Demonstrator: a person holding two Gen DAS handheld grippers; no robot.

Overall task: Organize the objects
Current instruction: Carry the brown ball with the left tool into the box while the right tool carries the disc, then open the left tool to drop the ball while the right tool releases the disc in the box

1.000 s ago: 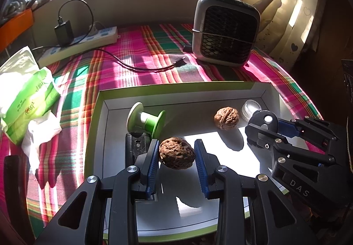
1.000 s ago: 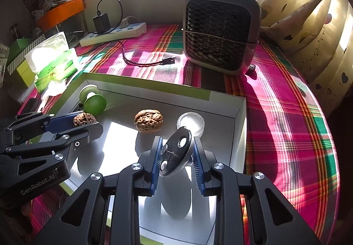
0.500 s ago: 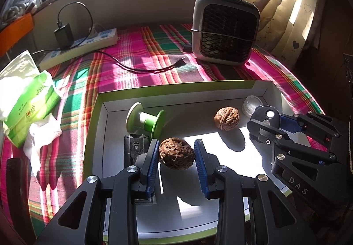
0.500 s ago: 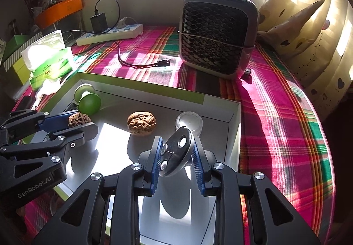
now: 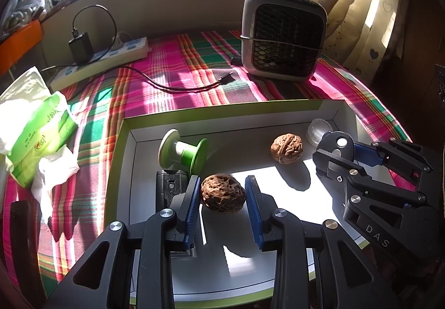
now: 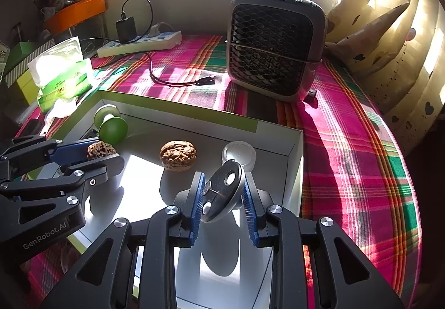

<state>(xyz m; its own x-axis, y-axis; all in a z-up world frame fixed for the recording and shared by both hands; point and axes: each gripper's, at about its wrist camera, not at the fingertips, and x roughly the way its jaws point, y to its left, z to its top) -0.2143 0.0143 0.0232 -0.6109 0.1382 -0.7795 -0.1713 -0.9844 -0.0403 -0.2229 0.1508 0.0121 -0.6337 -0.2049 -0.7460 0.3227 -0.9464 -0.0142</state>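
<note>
2 grippers work over a shallow box [image 5: 328, 107] with a green rim, sitting on a plaid tablecloth [image 5: 178, 86]. Left gripper [image 5: 223, 193]: fingers closed on a dark walnut [image 5: 223, 193], held between the blue pads above the box floor; whether it touches the floor cannot be told. Right gripper [image 6: 222, 192]: fingers closed on a black disc [image 6: 224, 186] with 2 round holes, held tilted on edge over the box, near its right wall.

Inside the box: a lighter walnut [image 6: 178, 155] lies loose mid-floor, apart from both grippers. A clear round lid [image 6: 239, 154] lies near the far right corner, just behind the disc. A green spool [image 5: 183, 153] lies on its side toward the far left, with a black block [image 5: 169, 186] just in front of it, beside the left gripper's left finger.

Outside the box: a small heater [image 6: 275, 42] stands at the back right, a power strip [image 5: 100, 63] with a charger at the back left, and a green tissue pack [image 5: 39, 128] at the left.
</note>
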